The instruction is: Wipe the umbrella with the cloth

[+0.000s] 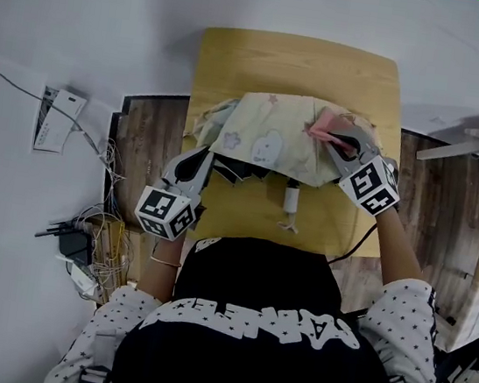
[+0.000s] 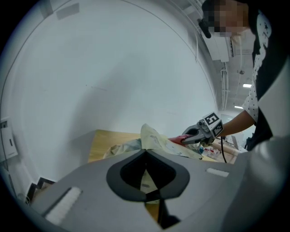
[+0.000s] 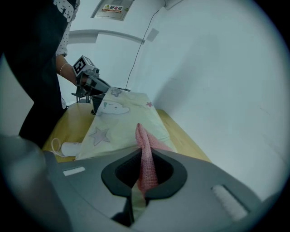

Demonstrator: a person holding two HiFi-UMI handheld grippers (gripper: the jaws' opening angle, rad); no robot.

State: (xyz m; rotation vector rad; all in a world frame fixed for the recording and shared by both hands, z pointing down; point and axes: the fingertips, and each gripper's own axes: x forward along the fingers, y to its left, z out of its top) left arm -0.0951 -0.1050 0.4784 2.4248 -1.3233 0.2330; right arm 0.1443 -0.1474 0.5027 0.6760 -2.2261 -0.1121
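Tabletop (image 1: 241, 54): only your head view shows it whole, with the umbrella (image 1: 273, 142) sprawled mid-board.
Umbrella: pale, cloud-printed, lying between your two tools.
Left tool (image 2: 145, 150): jaws together, nipping the umbrella's near edge; its own view shows that.
Right tool (image 3: 141, 153): clamped on the pink cloth (image 3: 143, 136), which rests on the umbrella's right side.

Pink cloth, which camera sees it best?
The right gripper view: the pink cloth fills the middle, pinched in the right tongs. The head view shows a pink bit on the umbrella; the left gripper view, a far speck.
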